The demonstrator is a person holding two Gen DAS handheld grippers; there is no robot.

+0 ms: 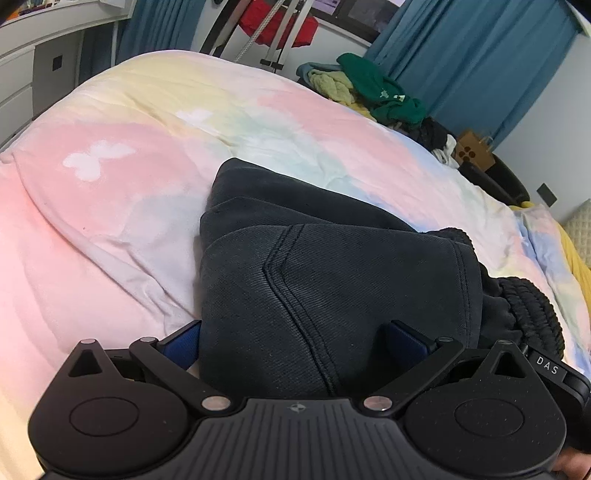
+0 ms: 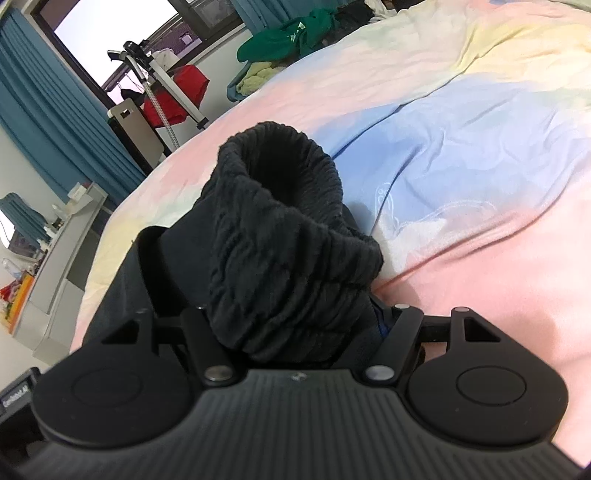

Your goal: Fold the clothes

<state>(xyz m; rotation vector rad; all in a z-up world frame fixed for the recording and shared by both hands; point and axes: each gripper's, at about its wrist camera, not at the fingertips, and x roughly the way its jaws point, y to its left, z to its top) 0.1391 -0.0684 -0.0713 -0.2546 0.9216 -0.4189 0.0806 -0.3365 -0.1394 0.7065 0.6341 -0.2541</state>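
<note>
Dark blue-black trousers (image 1: 332,277) lie folded in a thick bundle on the pastel bedspread (image 1: 147,147). My left gripper (image 1: 293,339) is open wide, and the seamed bundle fills the gap between its blue fingers (image 1: 406,343). The ribbed elastic waistband (image 2: 288,240) stands up in a bunched ring in the right wrist view. My right gripper (image 2: 291,325) is shut on the waistband, and the cloth hides its fingertips. The right gripper's body, marked DAS (image 1: 546,369), sits close beside the left one.
A pile of green, yellow and dark clothes (image 1: 369,88) (image 2: 288,33) lies at the bed's far edge. A stand with a red garment (image 2: 173,88), blue curtains (image 1: 480,55), a paper bag (image 1: 474,149), white drawers (image 1: 22,74) and a desk (image 2: 62,240) ring the bed.
</note>
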